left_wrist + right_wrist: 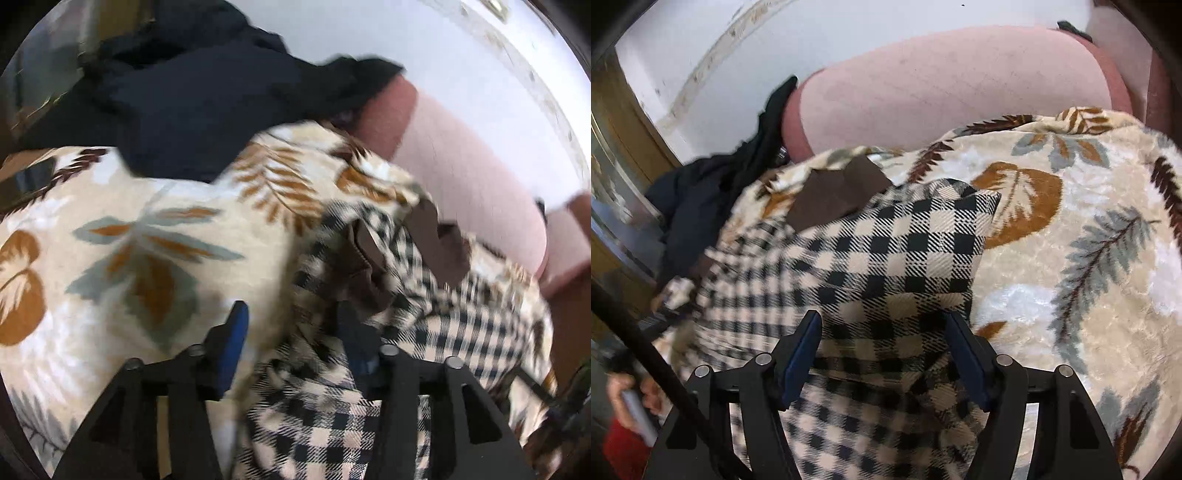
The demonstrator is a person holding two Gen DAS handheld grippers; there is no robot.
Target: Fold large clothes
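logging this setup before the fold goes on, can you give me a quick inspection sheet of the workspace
surface: leaf-print blanket spread over a pink sofa.
job's things: checked garment with a brown collar, rumpled on the blanket.
clutter: dark clothes heaped at the blanket's far edge, against the sofa arm.
grippers: left gripper open, checked cloth between the fingers, picture blurred; right gripper open above the checked garment, holding nothing.
cables: nothing seen.
surroundings: white wall behind the sofa; a hand and red sleeve at the lower left of the right view.
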